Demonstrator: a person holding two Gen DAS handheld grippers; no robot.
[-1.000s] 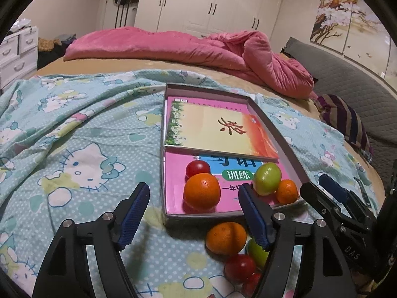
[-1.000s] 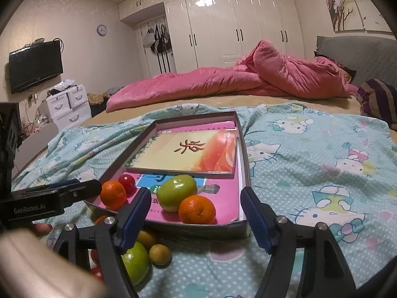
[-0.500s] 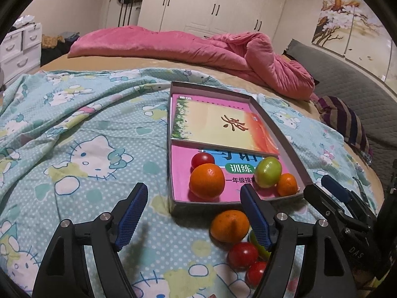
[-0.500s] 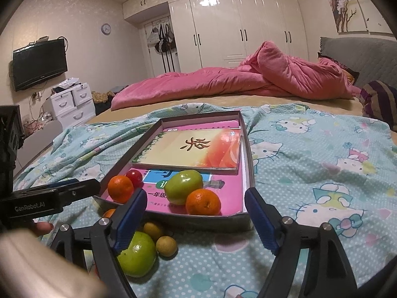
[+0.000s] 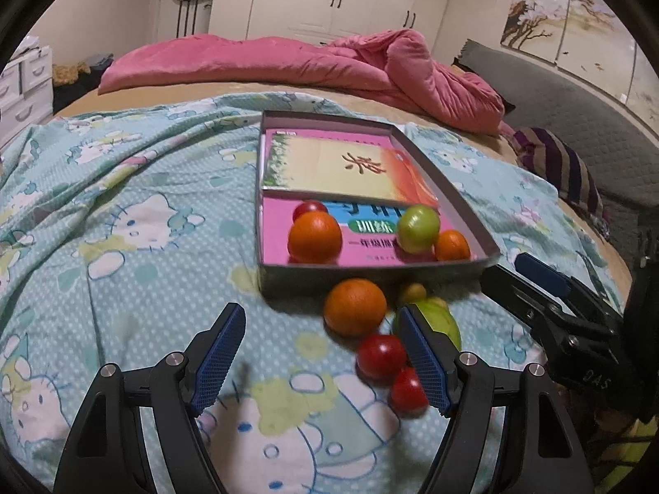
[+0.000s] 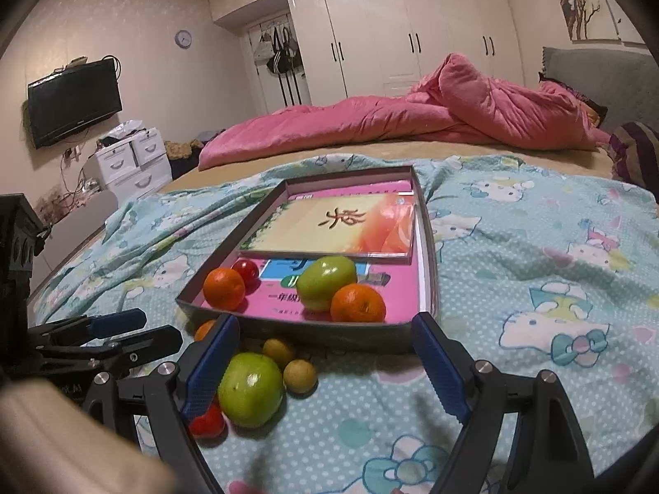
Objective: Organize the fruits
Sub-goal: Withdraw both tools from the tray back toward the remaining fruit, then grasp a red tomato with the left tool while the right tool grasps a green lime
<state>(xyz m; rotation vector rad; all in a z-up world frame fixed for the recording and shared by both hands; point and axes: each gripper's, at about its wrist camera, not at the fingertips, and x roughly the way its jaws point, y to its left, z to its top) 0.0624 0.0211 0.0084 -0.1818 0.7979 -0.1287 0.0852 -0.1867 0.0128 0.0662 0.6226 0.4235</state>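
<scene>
1. 4 fruits already sit at the near end of the shallow grey cardboard box (image 5: 449, 199) in the left wrist view: a large round orange (image 5: 315, 236), a small red tomato (image 5: 309, 210) behind it, a green apple (image 5: 419, 228) and a smaller orange mandarin (image 5: 452, 245). They crowd that end probably because a glossy booklet with a red character (image 5: 342, 168) covers the far half.
2. Loose fruit lies on the pale blue cartoon-cat bedsheet (image 5: 123, 222) just outside the box's near wall: another round orange (image 5: 355, 307), 2 red tomatoes (image 5: 381, 356) and a green fruit partly hidden by a finger. This cluster looks like the remaining work.
3. Left gripper (image 5: 325, 360) hangs spread wide and empty, low over the sheet, its right finger beside the tomatoes.
4. From the right wrist view, the right gripper (image 6: 325, 364) is likewise spread apart with nothing between its fingers, aimed at the box's near wall.
5. Near its left finger rest a big green apple on the sheet (image 6: 251, 389) and 2 small yellowish round fruits (image 6: 300, 375), touching each other; either looks the easiest next pick.
</scene>
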